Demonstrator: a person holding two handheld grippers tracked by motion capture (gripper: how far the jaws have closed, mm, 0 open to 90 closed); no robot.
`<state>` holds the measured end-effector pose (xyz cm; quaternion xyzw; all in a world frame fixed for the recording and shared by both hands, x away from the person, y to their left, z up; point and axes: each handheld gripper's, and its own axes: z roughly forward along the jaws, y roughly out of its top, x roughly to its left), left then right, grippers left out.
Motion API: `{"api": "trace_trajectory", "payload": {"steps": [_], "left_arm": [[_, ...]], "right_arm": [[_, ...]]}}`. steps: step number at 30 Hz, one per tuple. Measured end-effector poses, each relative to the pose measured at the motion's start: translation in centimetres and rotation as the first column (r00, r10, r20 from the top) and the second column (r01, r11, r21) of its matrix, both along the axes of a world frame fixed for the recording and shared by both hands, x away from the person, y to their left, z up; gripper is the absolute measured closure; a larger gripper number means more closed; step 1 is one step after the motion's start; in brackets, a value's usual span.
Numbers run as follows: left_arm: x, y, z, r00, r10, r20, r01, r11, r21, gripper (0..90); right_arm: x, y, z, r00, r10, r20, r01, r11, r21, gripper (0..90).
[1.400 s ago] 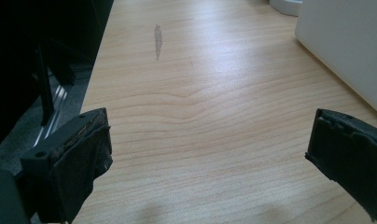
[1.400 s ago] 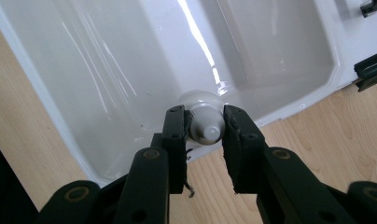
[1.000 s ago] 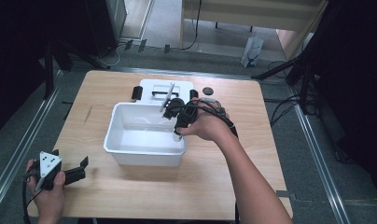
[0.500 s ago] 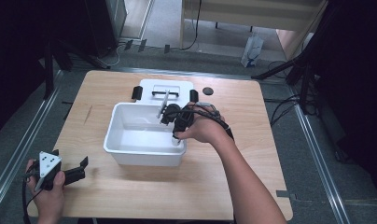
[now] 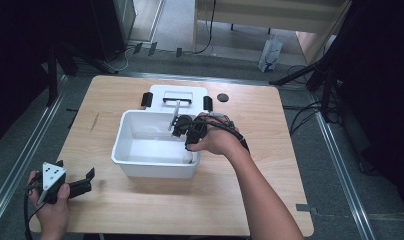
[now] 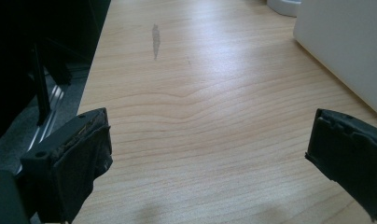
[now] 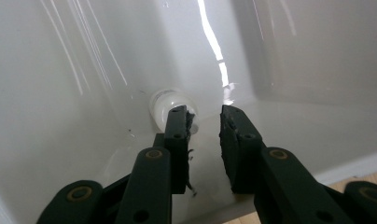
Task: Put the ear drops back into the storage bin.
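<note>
- Hiding most of the small white bottle (image 7: 170, 105), the right gripper's (image 7: 205, 122) left jaw covers its lower part in the right gripper view; what it is exactly is hard to make out.
- The bottle lies on the floor of the white tub (image 5: 135, 150), near a corner, just beyond and left of the jaws, not between them.
- The right gripper's jaws stand slightly apart, holding nothing.
- In the high view the right hand (image 5: 217, 140) covers much of that gripper over the tub.
- The left gripper (image 5: 85, 181) rests at the table's (image 5: 250, 165) near left corner, jaws wide open and empty, well apart from the tub.
</note>
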<state>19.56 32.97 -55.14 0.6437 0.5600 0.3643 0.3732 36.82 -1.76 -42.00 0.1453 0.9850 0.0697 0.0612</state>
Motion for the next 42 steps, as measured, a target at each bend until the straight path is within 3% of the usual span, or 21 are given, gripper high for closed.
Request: {"api": "trace_trajectory", "payload": {"steps": [8,13,19,33,42], "left_arm": [[0.0,0.0,0.0,1.0,0.0,0.0,0.0,1.0,-0.001,0.3],[0.0,0.0,0.0,1.0,0.001,0.0,-0.001,1.0,-0.002,0.3],[0.0,0.0,0.0,1.0,0.003,0.002,-0.003,1.0,-0.001,0.3],[0.0,-0.1,0.0,1.0,-0.001,-0.007,0.001,0.9999,0.012,0.3],[0.0,-0.1,0.0,1.0,-0.002,-0.005,0.002,0.9999,0.015,0.3]], "right_arm": [[-0.1,-0.1,-0.3,0.9999,0.002,-0.01,-0.002,1.0,0.007,73.3],[-0.3,-0.2,0.0,0.9998,0.005,-0.02,-0.005,1.0,0.024,68.2],[-0.7,-0.6,1.6,1.0,-0.006,-0.003,0.007,0.998,0.062,60.5],[-1.8,-2.3,6.2,0.9989,-0.041,0.023,0.038,0.992,0.117,57.1],[-1.8,-5.2,7.1,0.9947,-0.101,0.02,0.098,0.988,0.117,51.8]]}}
